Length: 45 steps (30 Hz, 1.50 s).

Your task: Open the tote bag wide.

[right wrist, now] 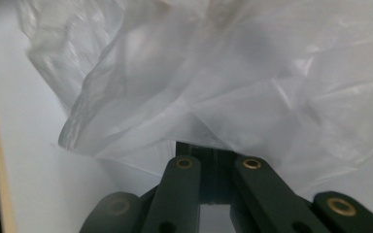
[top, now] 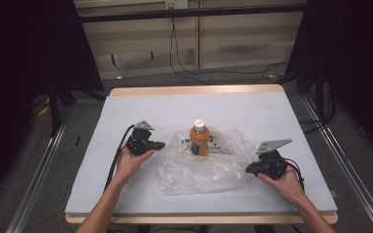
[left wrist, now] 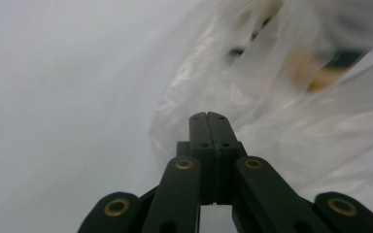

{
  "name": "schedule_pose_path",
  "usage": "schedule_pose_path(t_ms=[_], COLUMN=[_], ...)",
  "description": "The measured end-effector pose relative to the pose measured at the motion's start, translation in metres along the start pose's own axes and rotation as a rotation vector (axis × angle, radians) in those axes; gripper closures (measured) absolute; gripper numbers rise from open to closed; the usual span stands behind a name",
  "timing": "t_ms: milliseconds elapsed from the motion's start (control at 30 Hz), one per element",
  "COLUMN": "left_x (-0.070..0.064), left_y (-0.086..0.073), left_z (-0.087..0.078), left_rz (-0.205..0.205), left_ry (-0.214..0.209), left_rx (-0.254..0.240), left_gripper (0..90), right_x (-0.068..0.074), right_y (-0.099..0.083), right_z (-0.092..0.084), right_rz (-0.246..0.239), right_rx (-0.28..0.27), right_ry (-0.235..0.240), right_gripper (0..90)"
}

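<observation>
Two hands in play, one gripper apiece, and one crumpled clear plastic bag (top: 209, 167) as our landmark on the white surface (top: 126, 194). Nearest us, the right gripper (top: 249, 169) sits at the bag's right edge, jaws clenched together; in the right gripper view the bag (right wrist: 233, 92) drapes over the jaw tips, hiding them, so I cannot tell whether film is pinched there. The left gripper (top: 161, 144) is at the bag's left edge, a touch farther off, jaws clamped flat against each other with nothing visible between them, and in the left gripper view the bag (left wrist: 272, 107) lies just beyond its tips. Farther still, one orange bottle (top: 199, 139) with a white cap stands upright at the bag's far side.
</observation>
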<state>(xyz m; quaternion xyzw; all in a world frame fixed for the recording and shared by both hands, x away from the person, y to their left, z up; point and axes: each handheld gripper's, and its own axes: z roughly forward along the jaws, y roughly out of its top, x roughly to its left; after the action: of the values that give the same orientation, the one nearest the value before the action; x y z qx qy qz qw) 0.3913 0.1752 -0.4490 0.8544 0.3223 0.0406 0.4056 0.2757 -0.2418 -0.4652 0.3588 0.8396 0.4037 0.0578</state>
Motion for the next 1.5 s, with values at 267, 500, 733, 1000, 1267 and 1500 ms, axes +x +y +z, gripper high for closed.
schedule_pose_path(t_ms=[267, 500, 733, 1000, 1267, 1500], left_x=[-0.010, -0.007, -0.010, -0.036, -0.059, -0.064], left_y=[0.018, 0.017, 0.025, 0.048, 0.069, 0.078], left_z=[-0.034, -0.050, -0.065, -0.067, -0.036, 0.005], left_rz=[0.028, 0.022, 0.038, 0.121, 0.199, 0.237], left_ry=[-0.012, -0.010, -0.008, -0.058, -0.105, -0.117], left_rx=[-0.110, -0.151, -0.174, -0.165, -0.042, 0.104], left_gripper=[90.0, 90.0, 90.0, 90.0, 90.0, 90.0], right_x=[0.015, 0.019, 0.015, 0.006, -0.006, -0.010], right_y=[0.006, -0.005, -0.011, 0.008, 0.052, 0.096], right_z=[-0.023, -0.038, -0.061, -0.081, -0.068, -0.041], right_rz=[-0.009, -0.025, -0.004, 0.011, -0.017, -0.078], right_rx=[-0.124, -0.113, -0.145, -0.233, -0.251, -0.162], right_ry=[0.016, -0.001, -0.044, -0.087, -0.061, -0.013], right_gripper=[90.0, 90.0, 90.0, 90.0, 90.0, 90.0])
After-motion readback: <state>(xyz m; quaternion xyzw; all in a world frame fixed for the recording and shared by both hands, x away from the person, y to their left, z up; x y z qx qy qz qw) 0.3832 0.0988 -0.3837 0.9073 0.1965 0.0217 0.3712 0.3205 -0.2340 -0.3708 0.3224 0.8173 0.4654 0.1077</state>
